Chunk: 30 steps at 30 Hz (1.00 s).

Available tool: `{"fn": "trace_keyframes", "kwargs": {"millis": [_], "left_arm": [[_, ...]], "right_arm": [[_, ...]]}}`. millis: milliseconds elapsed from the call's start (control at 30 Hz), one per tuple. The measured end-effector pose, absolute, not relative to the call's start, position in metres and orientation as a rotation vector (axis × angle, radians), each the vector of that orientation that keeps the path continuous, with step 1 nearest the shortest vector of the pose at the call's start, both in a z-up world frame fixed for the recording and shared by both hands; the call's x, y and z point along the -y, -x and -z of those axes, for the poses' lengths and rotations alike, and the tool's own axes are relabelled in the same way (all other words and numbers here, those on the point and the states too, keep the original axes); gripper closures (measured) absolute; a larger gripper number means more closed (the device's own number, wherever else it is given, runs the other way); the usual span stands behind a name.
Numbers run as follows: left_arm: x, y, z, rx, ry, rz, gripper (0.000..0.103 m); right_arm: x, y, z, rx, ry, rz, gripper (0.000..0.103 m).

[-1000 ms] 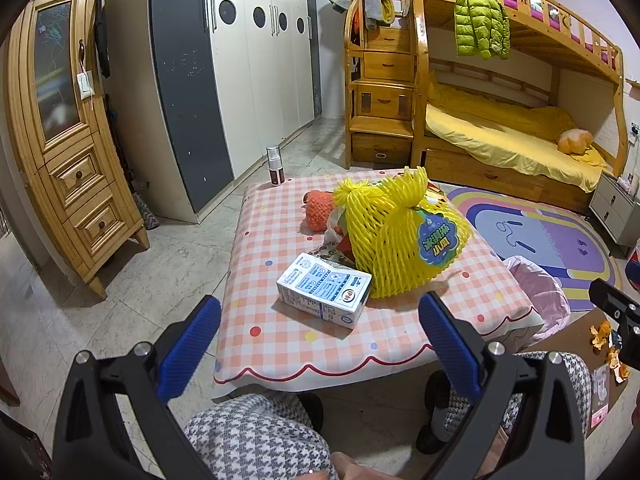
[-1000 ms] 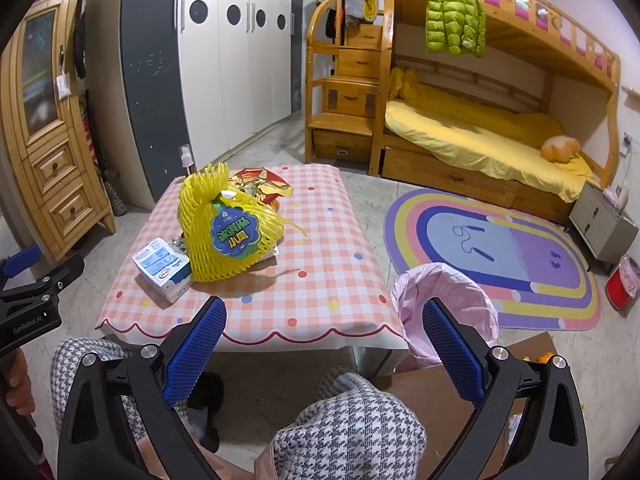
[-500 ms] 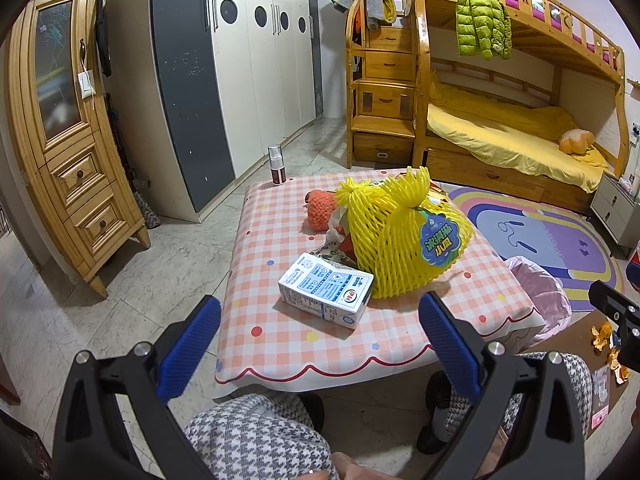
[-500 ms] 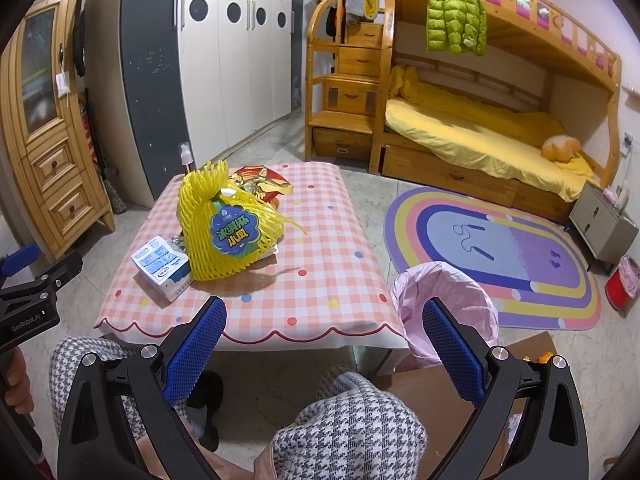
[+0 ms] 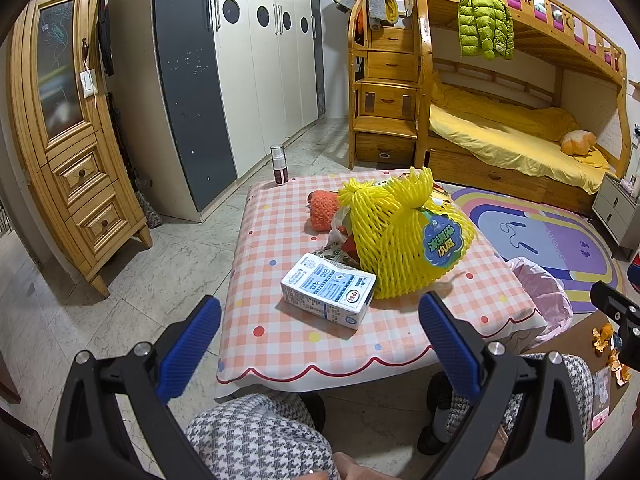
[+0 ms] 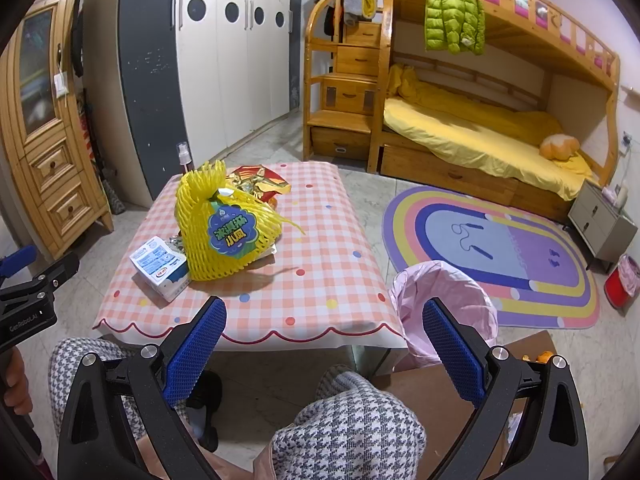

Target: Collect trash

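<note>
I hold both grippers low over my knees, in front of the low table with the pink checked cloth (image 5: 304,344). The left gripper (image 5: 320,344) has its blue-padded fingers wide apart and holds nothing; the right gripper (image 6: 324,344) is the same. The trash lies together at 12 o'clock from the left gripper: a white and blue milk carton (image 5: 329,289) touching a yellow foam net sleeve (image 5: 400,236). The bin with pink liner (image 6: 444,300) stands just beside the table at 1 o'clock from the right gripper, so I judge a short drop.
</note>
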<state>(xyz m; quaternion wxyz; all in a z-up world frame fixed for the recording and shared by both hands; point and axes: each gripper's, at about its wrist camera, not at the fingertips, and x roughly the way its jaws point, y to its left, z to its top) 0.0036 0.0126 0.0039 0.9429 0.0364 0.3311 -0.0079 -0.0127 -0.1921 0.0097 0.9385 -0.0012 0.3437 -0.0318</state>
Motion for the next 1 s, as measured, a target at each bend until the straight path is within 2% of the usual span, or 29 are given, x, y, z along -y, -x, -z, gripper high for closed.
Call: {"fn": "trace_keyframes", "kwargs": {"millis": [1000], "left_arm": [[-0.0128, -0.0024, -0.002, -0.674, -0.074, 0.014, 0.007]], "right_arm": [[0.192, 0.0124, -0.0086, -0.705, 0.001, 0.066, 0.005]]}}
